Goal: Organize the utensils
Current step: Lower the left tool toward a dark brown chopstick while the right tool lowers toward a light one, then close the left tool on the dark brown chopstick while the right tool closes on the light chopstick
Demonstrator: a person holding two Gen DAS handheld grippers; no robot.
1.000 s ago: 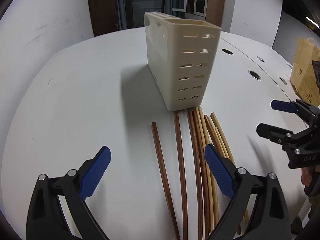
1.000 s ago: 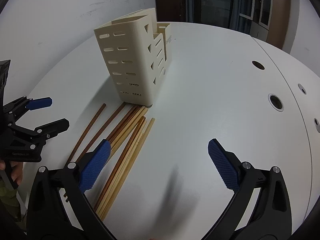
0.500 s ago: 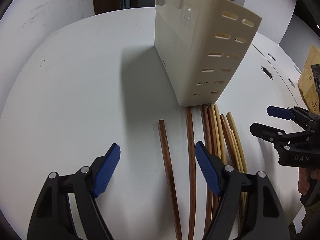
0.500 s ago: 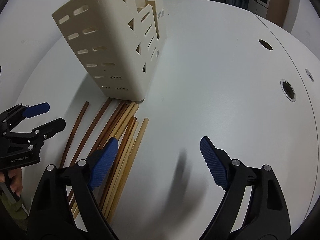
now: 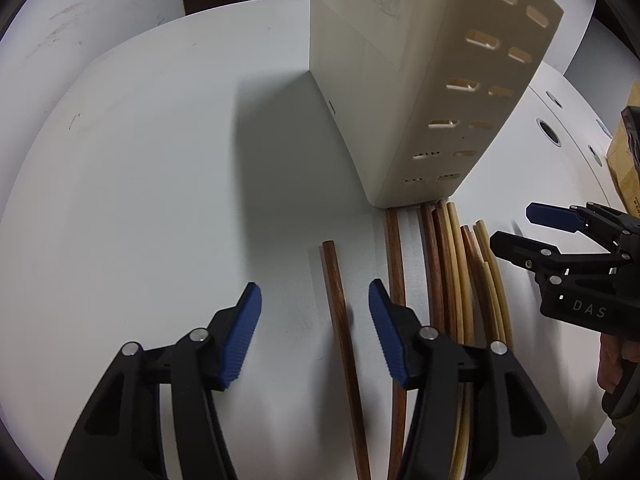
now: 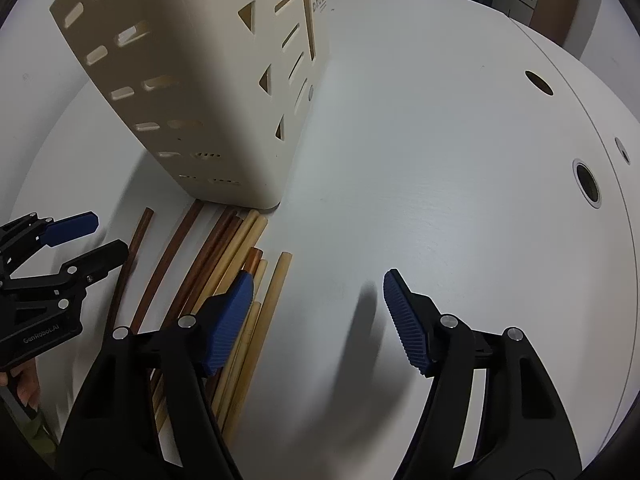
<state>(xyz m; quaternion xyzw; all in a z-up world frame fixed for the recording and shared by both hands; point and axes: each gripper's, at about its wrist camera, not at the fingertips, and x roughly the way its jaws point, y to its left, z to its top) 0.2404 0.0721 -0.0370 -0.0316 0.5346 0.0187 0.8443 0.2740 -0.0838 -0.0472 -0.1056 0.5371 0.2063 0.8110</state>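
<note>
A cream slotted utensil holder stands on the white table; it also shows in the right wrist view. Several dark and light wooden chopsticks lie side by side in front of it, also in the right wrist view. One dark chopstick lies apart at the left, between the fingers of my open left gripper, which hovers low over it. My right gripper is open and empty, its left finger over the light chopsticks. Each gripper shows in the other's view: right, left.
The table has round cable holes along its right side. A brown cardboard box stands at the far right. A white wall and dark door lie behind.
Both grippers have moved forward and down toward the chopsticks and holder. My left gripper's fingers have narrowed around the separate dark chopstick. The right gripper's opening has also narrowed somewhat.
</note>
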